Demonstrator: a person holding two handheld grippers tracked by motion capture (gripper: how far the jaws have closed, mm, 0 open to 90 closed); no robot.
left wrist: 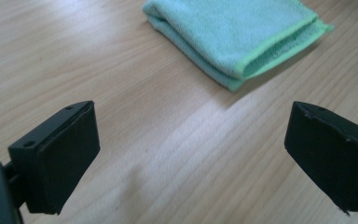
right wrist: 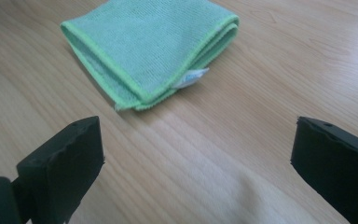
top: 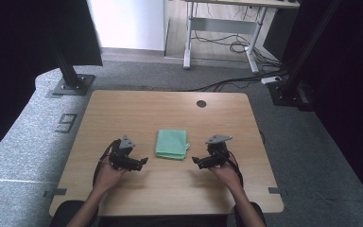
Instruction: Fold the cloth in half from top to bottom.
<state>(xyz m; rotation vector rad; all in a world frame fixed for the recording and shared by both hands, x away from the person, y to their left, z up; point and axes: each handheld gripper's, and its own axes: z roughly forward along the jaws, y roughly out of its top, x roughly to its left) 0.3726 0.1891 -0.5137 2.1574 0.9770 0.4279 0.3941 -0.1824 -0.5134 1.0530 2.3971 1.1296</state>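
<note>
I see the folded green microfibre cloth [top: 172,144] lying mid-table [top: 123,109] between my left gripper [top: 143,162] and right gripper [top: 196,161], about equally near each; both gape wide, holding nothing.

green cloth [top: 172,144], wood-grain table [top: 123,113]
</note>
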